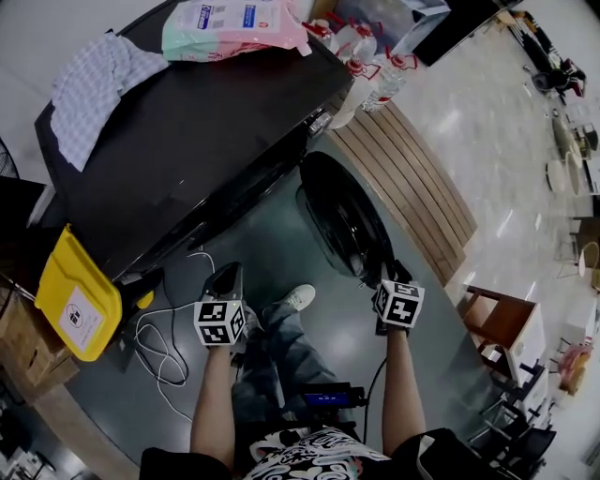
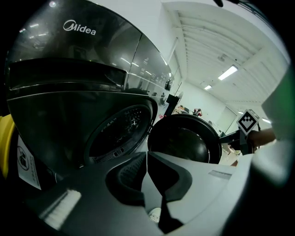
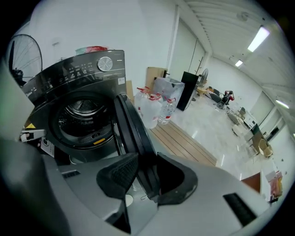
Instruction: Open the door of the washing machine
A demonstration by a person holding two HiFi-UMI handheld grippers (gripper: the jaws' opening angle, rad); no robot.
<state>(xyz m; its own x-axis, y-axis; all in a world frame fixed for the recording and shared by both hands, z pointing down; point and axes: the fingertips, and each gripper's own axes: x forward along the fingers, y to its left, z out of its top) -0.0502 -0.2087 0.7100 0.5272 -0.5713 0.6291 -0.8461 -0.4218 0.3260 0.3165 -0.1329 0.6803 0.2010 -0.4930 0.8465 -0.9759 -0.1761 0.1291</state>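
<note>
Where the head view looks down: dark grey front-loading washing machine, its round black glass door swung wide open at the front.
Left gripper view: left tool pressed together, empty, facing the open drum.
Right gripper view: right tool pinching the door's rim.

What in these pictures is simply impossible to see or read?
- Left gripper view: the drum is too dark to show whether anything lies inside.
- Head view: the drum opening is hidden under the top of the washing machine; the print on the pink pack is too small.
- Right gripper view: the lower rim of the door is covered by the right gripper clamped on it; the control panel markings are too small.
</note>
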